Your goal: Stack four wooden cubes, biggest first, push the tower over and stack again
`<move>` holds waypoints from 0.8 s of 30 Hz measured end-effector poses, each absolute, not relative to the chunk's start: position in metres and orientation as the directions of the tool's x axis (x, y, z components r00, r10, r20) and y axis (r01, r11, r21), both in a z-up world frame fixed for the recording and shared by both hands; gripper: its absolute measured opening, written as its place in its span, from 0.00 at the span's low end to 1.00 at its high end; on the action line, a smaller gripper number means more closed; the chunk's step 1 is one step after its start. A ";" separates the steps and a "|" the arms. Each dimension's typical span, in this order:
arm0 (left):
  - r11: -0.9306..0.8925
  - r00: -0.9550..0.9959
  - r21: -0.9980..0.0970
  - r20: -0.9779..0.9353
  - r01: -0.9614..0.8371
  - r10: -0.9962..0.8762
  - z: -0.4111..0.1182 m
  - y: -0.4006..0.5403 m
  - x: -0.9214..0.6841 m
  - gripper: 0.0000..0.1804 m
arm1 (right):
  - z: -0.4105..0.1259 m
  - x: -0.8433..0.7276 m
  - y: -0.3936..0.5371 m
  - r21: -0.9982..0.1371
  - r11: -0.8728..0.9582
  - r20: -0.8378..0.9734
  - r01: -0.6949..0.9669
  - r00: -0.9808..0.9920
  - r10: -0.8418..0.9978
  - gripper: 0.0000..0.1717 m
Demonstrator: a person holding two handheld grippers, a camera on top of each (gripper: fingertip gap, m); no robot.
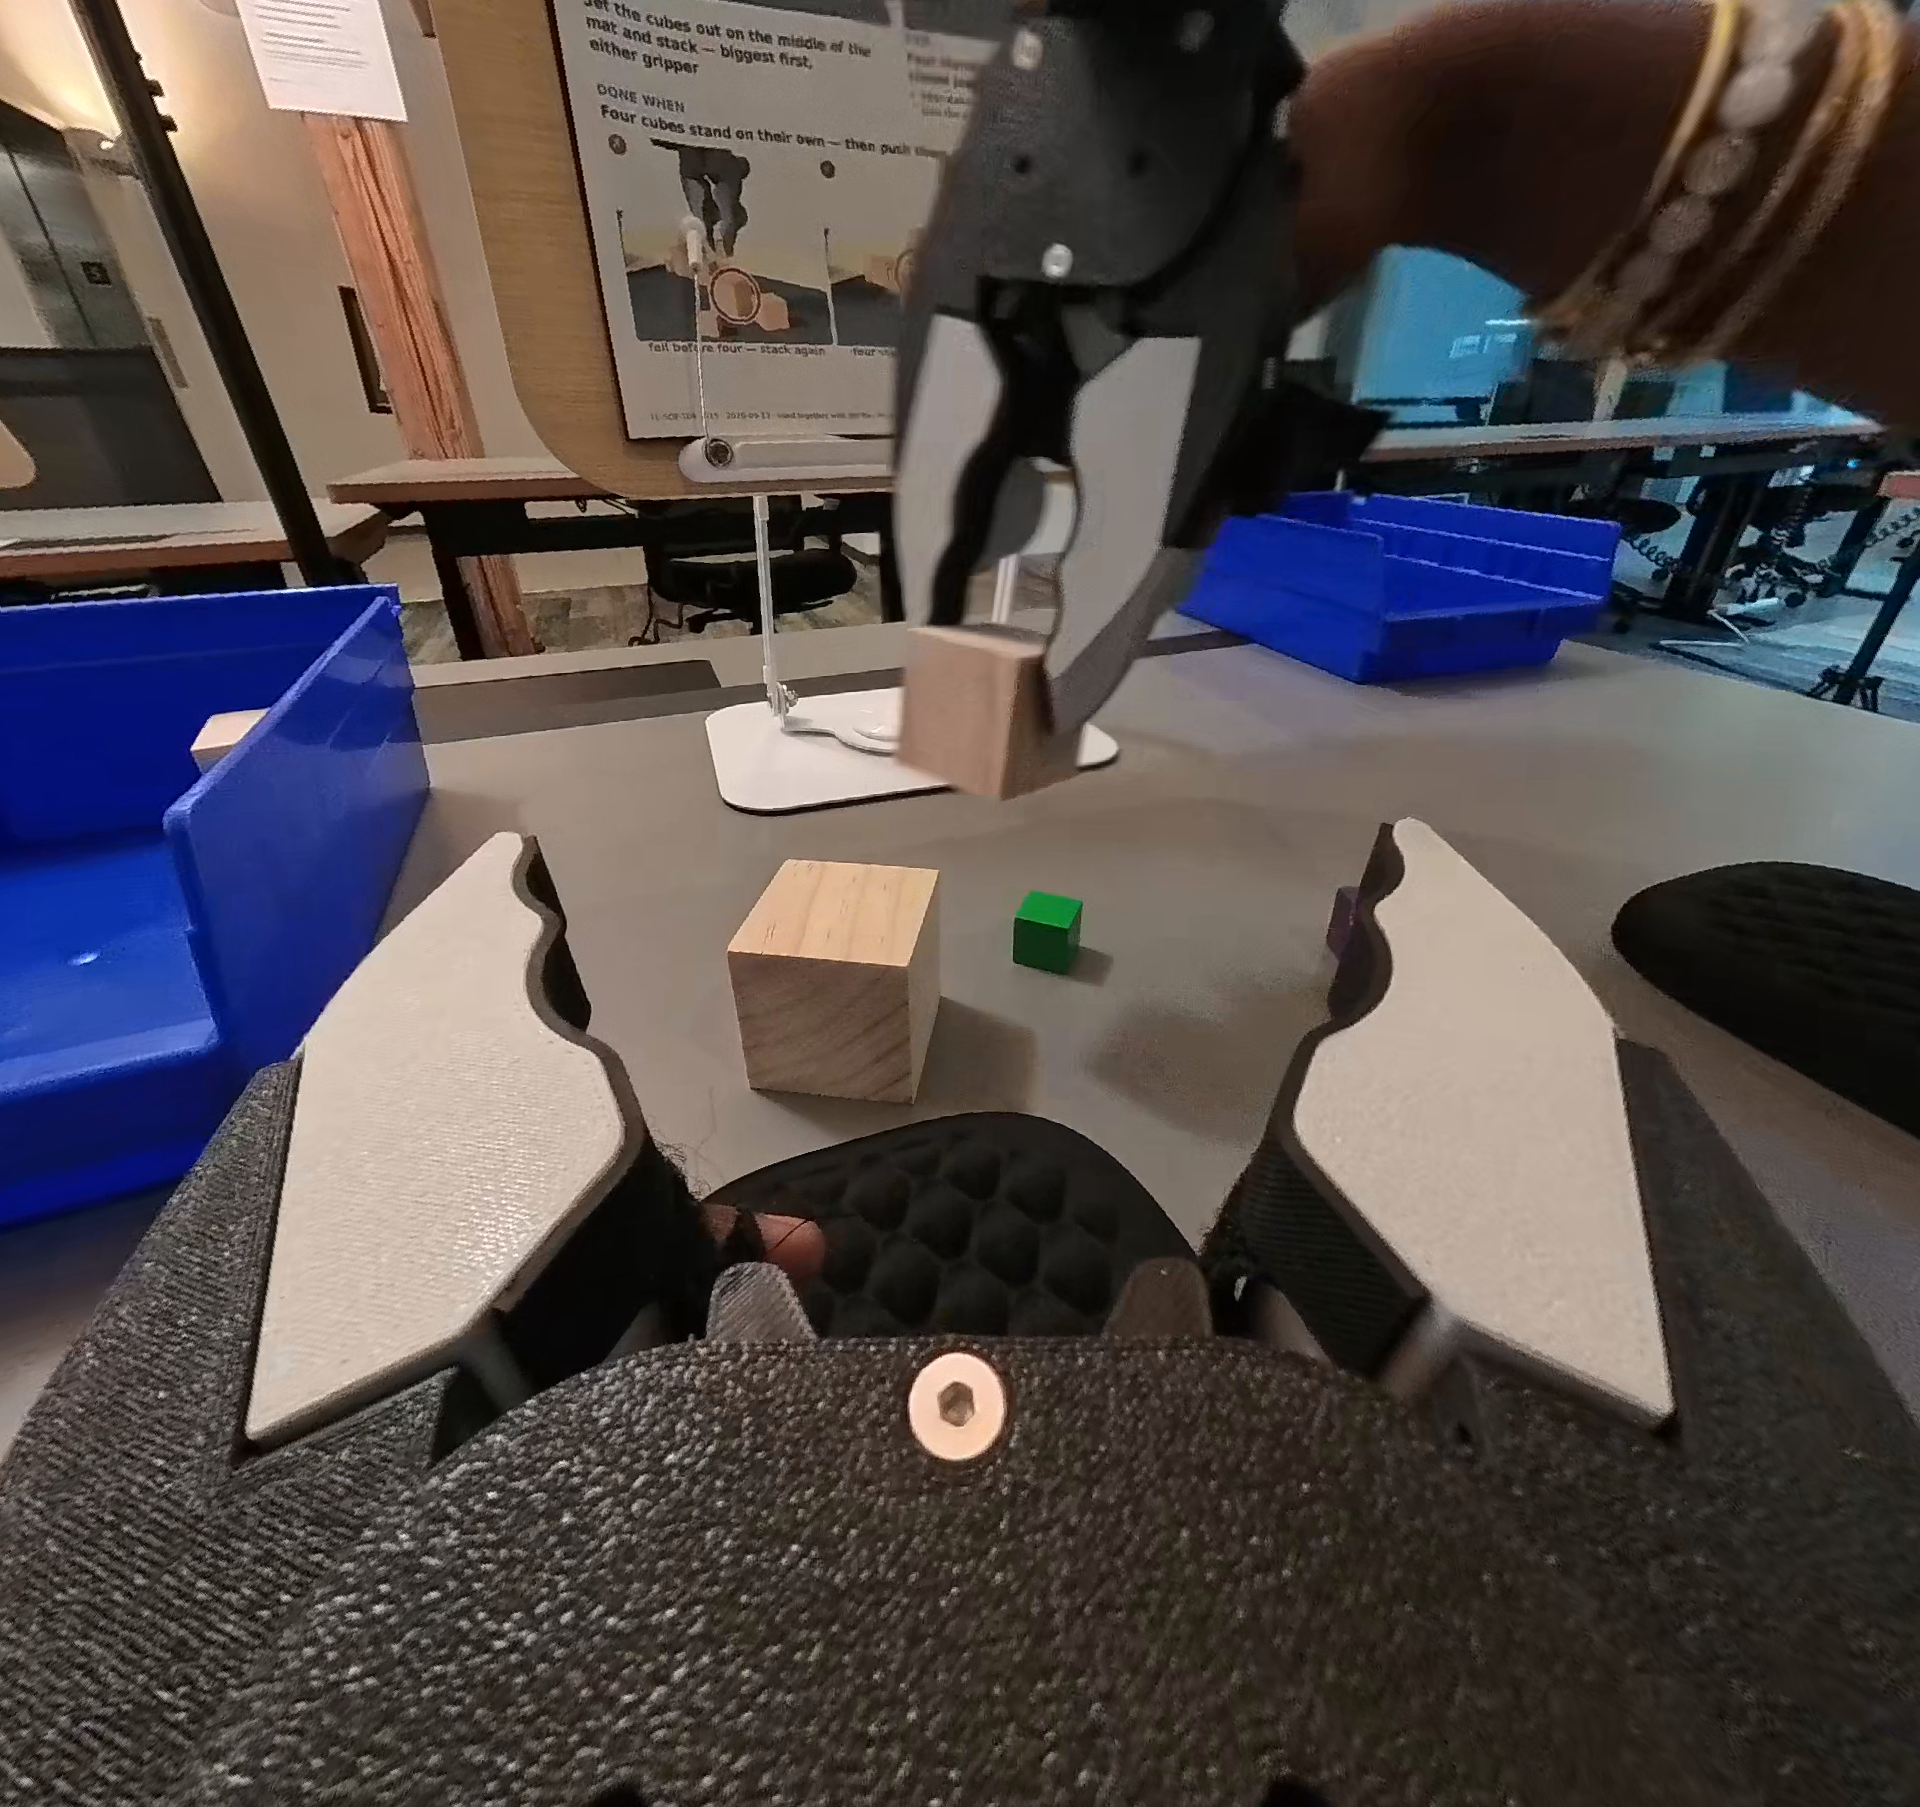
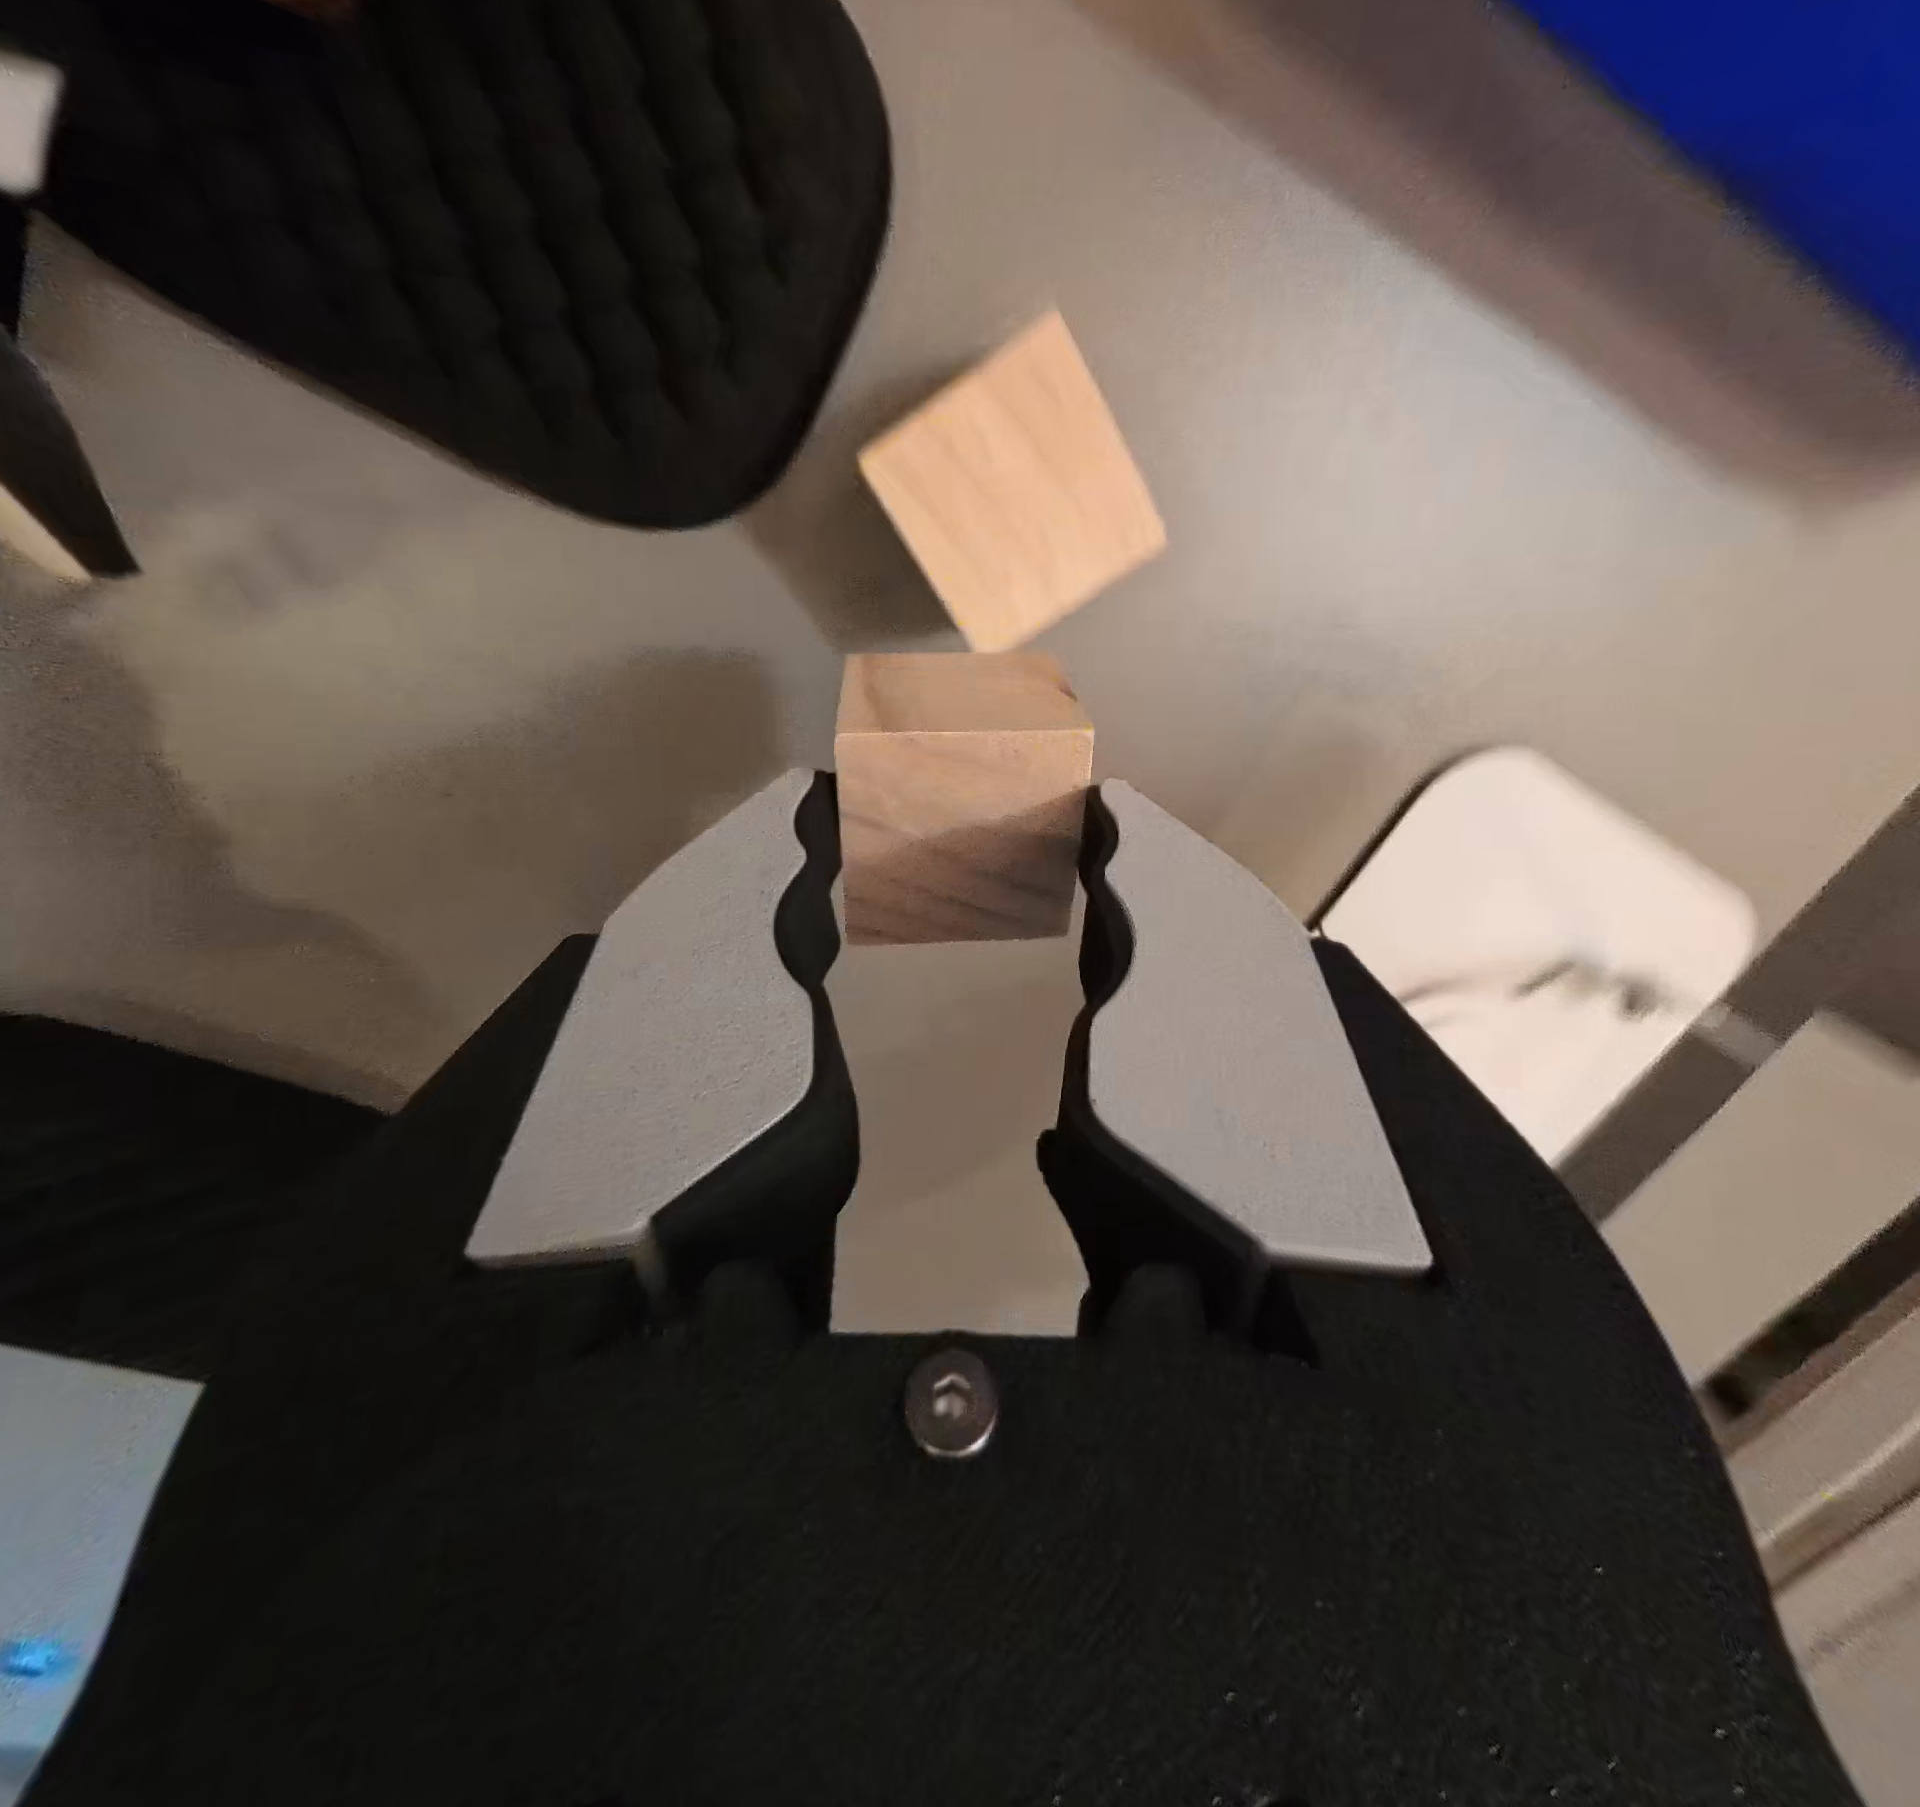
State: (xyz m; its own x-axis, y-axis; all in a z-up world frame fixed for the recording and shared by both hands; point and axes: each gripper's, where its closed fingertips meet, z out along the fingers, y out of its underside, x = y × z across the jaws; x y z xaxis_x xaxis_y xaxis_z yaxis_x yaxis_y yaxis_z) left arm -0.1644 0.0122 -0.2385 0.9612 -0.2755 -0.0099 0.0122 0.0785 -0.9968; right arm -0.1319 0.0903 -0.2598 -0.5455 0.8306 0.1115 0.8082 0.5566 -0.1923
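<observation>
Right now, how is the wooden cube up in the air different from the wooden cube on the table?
The held wooden cube is smaller, tilted, and pinched in the right gripper above the table. The big wooden cube is larger, sits flat, and nothing touches it. Both are plain pale wood.

Count across both views, per kind:

Wooden cubes: 2. A larger wooden cube (image 1: 836,978) stood on the surface (image 1: 1195,822); a smaller wooden cube (image 1: 971,718) was clamped, clear of the surface, in the right tool (image 2: 961,801).
Green cube (image 1: 1046,931): 1.
Purple cube (image 1: 1345,921): 1, mostly hidden.
Blue bins: 2, a left bin (image 1: 301,770) and a far right bin (image 1: 1392,583).
White stand base (image 1: 790,760): 1.
Tools: 2; the left tool (image 1: 956,884) was spread wide.
</observation>
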 end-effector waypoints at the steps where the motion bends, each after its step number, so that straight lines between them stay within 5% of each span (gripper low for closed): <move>1: 0.081 0.961 -0.997 -0.010 0.013 -0.276 -0.238 0.012 -0.164 0.77 | -0.260 -0.143 0.085 -0.178 0.619 0.126 0.765 -0.607 0.785 0.25; 5: 0.095 0.960 -0.995 -0.002 0.026 -0.280 -0.236 0.010 -0.165 0.76 | -0.269 -0.170 0.079 -0.099 0.826 0.172 0.555 -0.808 0.564 0.25; 9: 0.098 0.958 -0.994 0.021 0.051 -0.286 -0.235 0.010 -0.167 0.76 | -0.271 -0.173 0.066 -0.134 0.880 0.065 0.456 -0.882 0.467 0.25; 24: 0.093 0.956 -0.993 0.037 0.067 -0.292 -0.235 0.010 -0.169 0.76 | -0.289 -0.178 0.082 -0.030 0.921 0.051 0.388 -0.920 0.389 0.26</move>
State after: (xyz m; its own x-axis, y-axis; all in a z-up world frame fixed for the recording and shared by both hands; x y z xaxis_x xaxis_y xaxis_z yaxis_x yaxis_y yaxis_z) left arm -0.1686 0.0096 -0.2355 0.9557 -0.2919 0.0374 0.0671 0.0927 -0.9934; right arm -0.1780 0.0821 -0.2889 -0.9199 0.3888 0.0509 0.3877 0.9213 -0.0296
